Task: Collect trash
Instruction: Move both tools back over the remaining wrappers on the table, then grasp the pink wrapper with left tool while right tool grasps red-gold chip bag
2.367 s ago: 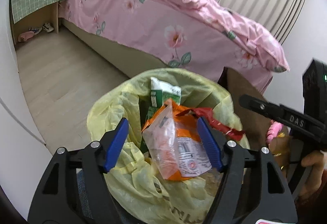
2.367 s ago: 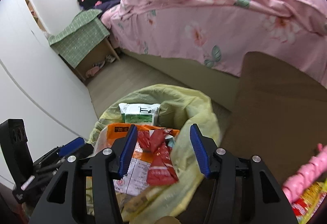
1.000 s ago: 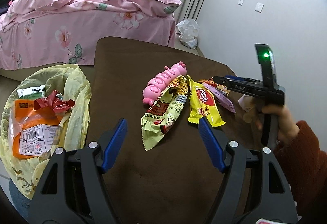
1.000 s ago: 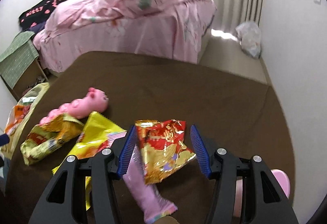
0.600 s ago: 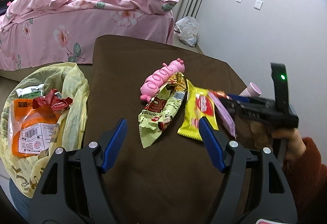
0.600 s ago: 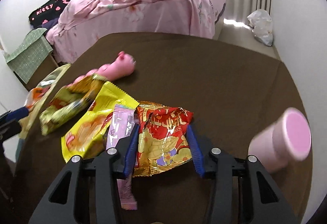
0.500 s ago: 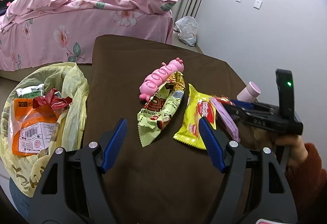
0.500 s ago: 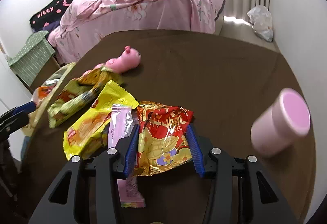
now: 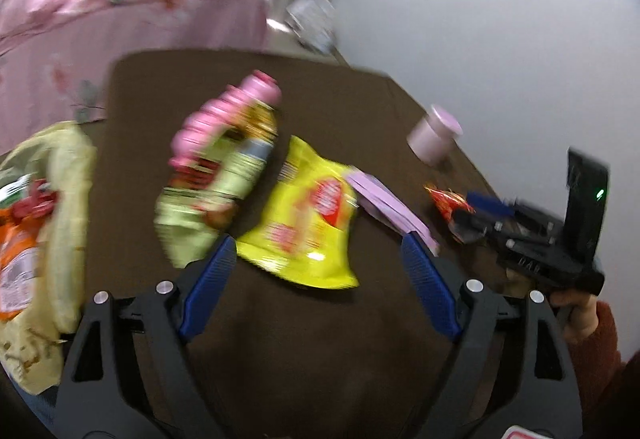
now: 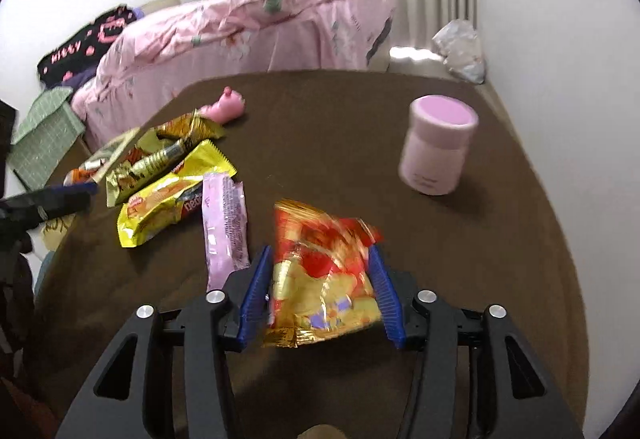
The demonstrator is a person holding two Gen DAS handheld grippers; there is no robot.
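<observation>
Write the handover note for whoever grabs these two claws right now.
Right claw: shut on the red and gold snack bag, which looks lifted just off the brown table.
Left claw: open, empty, pointed at the yellow wrapper.
Done: the yellow trash bag at the table's left edge already holds wrappers.
Left: drop the red and gold bag in, then collect the yellow wrapper, the purple wrapper and the green and gold bag.
The pink toy and pink jar don't look like trash.

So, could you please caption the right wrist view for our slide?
Right gripper shut on a red-and-gold snack wrapper above the brown table.
</observation>
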